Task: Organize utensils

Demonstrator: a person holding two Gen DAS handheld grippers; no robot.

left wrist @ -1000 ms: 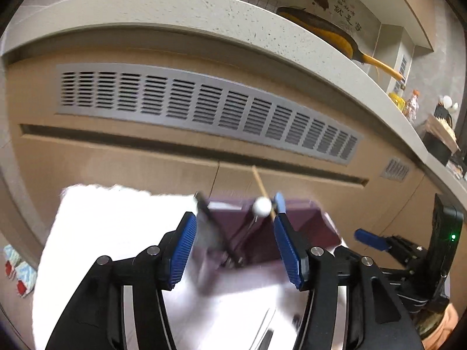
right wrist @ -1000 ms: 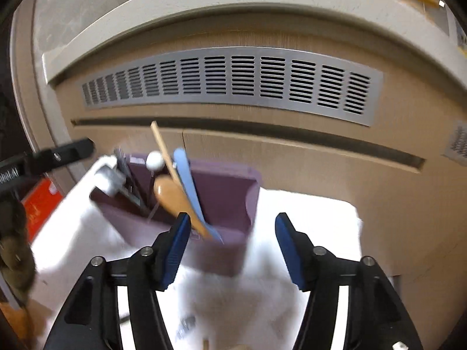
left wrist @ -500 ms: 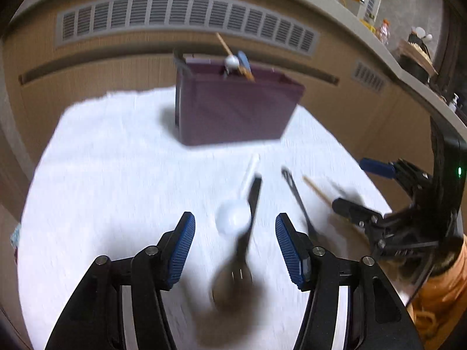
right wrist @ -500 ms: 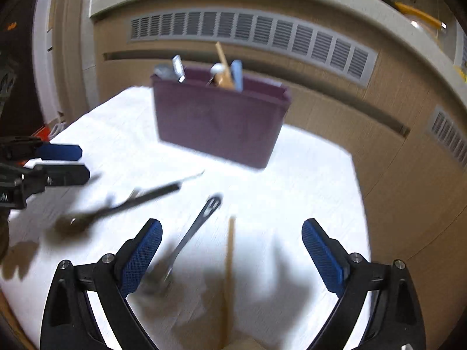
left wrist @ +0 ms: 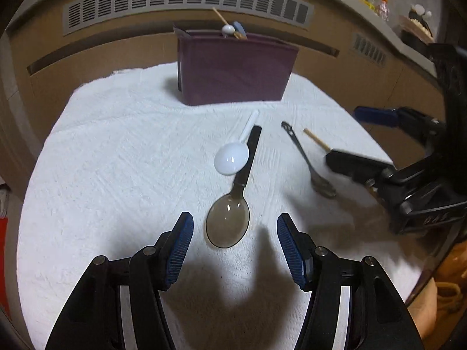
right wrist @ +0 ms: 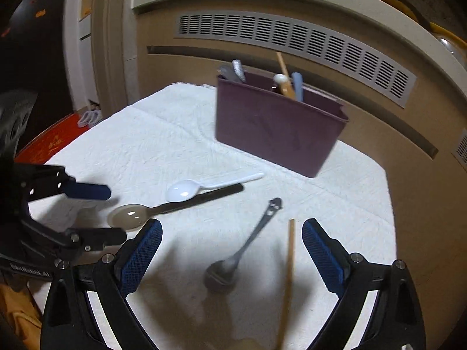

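Left wrist view: left gripper sits at the lower centre of the frame, jaws moderately apart, nothing between the pads. The bowl of the dark-handled spoon lies just ahead of the fingertips, on the white cloth; its black handle runs up toward the centre. The white plastic spoon lies beside it, its bowl against the left side of the dark handle, its handle pointing to the upper centre. Right of centre lie a metal spoon, bowl toward the lower right, and a wooden stick, partly hidden under the right gripper, which enters from the right edge.

The maroon utensil holder stands upright at the upper centre, at the far side of the cloth, with several handles poking out of its top. A slotted vent panel runs across the cabinet behind.

Right wrist view: the right gripper's jaws have just been opening and stand wide, empty; the metal spoon and the wooden stick lie on the cloth in the gap between the fingers, touching neither pad. The stick extends to the bottom edge; its lower end is blurred. The left gripper appears at the left edge, just beside the dark-handled spoon's bowl. The holder stands at the upper centre right.
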